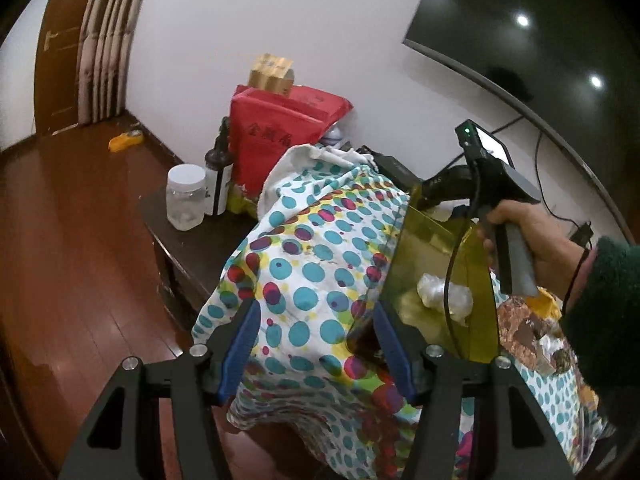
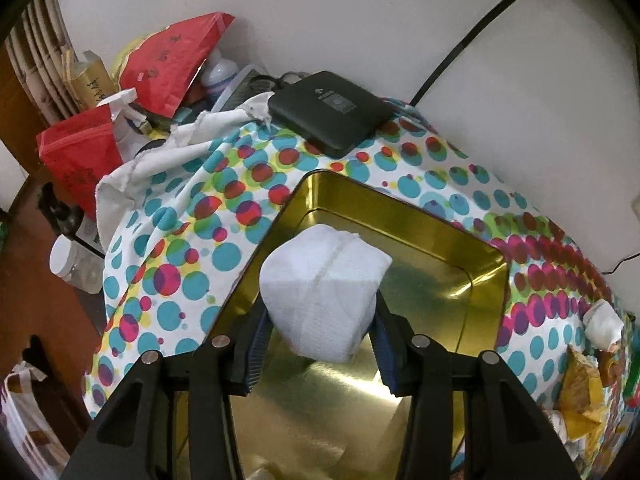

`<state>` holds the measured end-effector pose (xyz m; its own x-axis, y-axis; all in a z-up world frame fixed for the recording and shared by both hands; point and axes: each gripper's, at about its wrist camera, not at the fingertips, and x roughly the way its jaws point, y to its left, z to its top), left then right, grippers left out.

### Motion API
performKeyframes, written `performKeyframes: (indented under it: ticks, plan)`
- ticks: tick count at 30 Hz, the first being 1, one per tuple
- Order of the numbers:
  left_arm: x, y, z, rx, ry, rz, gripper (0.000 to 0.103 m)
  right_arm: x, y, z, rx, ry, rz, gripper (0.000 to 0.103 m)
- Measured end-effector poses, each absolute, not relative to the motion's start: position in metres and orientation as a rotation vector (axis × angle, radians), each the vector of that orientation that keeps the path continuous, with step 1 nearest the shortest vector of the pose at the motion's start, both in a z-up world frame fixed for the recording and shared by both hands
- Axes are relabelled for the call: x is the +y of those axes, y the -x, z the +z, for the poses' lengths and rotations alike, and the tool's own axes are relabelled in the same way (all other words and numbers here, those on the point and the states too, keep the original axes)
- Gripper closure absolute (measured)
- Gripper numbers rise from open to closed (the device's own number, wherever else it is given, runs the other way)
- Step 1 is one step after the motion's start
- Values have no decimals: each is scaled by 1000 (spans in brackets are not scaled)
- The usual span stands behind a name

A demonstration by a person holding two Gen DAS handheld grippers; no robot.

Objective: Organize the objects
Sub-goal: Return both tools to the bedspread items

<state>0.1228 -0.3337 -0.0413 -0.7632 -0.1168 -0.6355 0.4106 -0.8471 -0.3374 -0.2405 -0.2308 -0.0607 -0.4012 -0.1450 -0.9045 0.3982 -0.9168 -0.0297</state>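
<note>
A gold metal tin (image 2: 400, 240) stands open on a polka-dot cloth (image 2: 192, 220). My right gripper (image 2: 318, 316) is shut on a white cloth bundle (image 2: 324, 284) and holds it over the tin's inside. In the left wrist view the tin (image 1: 436, 280) shows side-on with a pale wrapped item (image 1: 444, 294) inside it, and the right gripper's handle (image 1: 500, 196) sits above it in a hand. My left gripper (image 1: 316, 320) is open and empty over the cloth (image 1: 312, 264), its right finger beside the tin's near wall.
A black hard drive (image 2: 332, 110) lies behind the tin. Red bags (image 1: 276, 136), a clear jar (image 1: 186, 196) and a dark bottle (image 1: 218, 168) crowd the dark side table (image 1: 192, 240). Snack packets (image 2: 580, 392) and a small white bundle (image 2: 604, 322) lie right of the tin.
</note>
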Motion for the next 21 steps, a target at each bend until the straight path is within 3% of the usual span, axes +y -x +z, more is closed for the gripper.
performKeyframes:
  ticks: [5,7,9,15,21]
  plan:
    - [-337,-125,-42,684,-904,-2580,43,-234,239,-67,347,-1497,-2362,56]
    - [-335,-124,-43,669,-905,-2576,43,-230,238,-65,320,-1492,-2375,42]
    - [-331,-122,-44,636,-926,-2570,43,-225,233,-59,297,-1467,-2390,37]
    - [-324,-119,-43,521,-933,-2565,43,-187,195,-24,212,-1349,-2383,37]
    - [-308,-117,-39,441,-928,-2597,43,-67,115,8,39,-1212,-2469,27]
